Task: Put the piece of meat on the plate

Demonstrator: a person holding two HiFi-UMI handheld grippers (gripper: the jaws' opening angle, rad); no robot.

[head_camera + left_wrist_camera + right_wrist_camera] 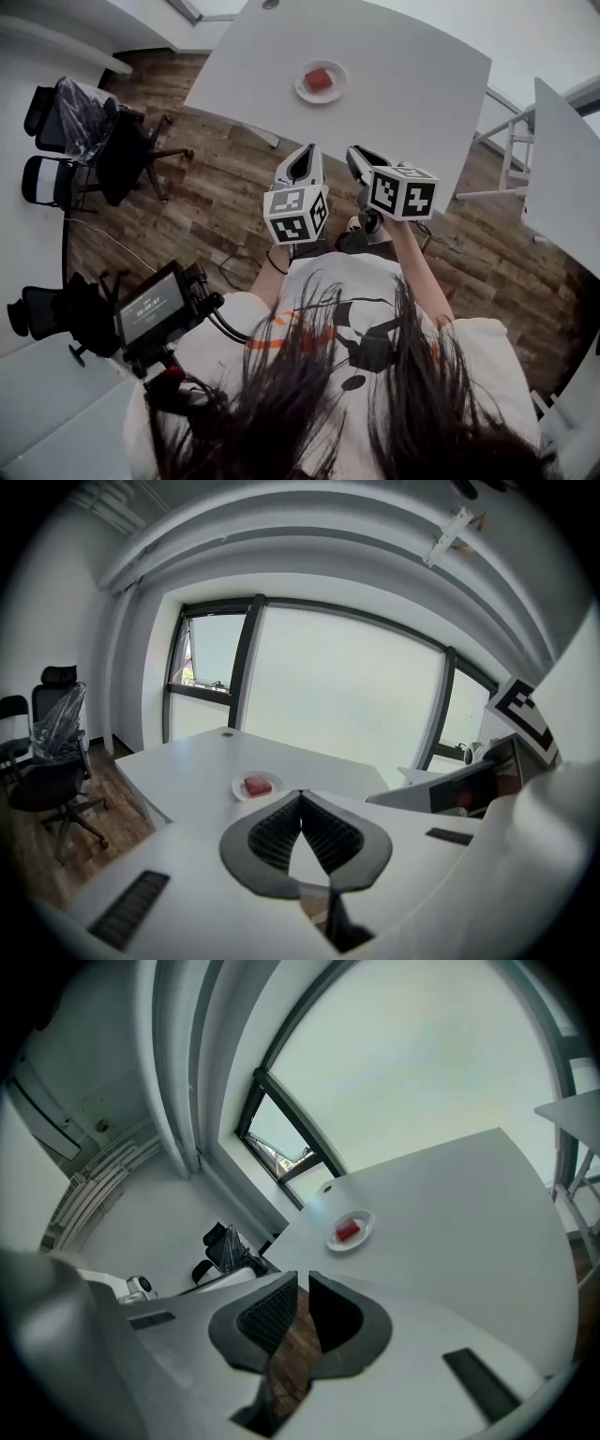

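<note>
With the piece of meat (319, 79) already on the plate (299, 85), well ahead of the empty left gripper (301, 797), closed, and right gripper (302, 1279), barely parted, a needless reach back risked knocking it onto the counter (403, 66).

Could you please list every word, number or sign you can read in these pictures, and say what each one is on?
Small screen on the camera rig: pale digits, too small to read.
Left marker cube and right marker cube: black-and-white square patterns, no words.
Shirt: dark graphic, no readable letters.
Nothing else carries text.
</note>
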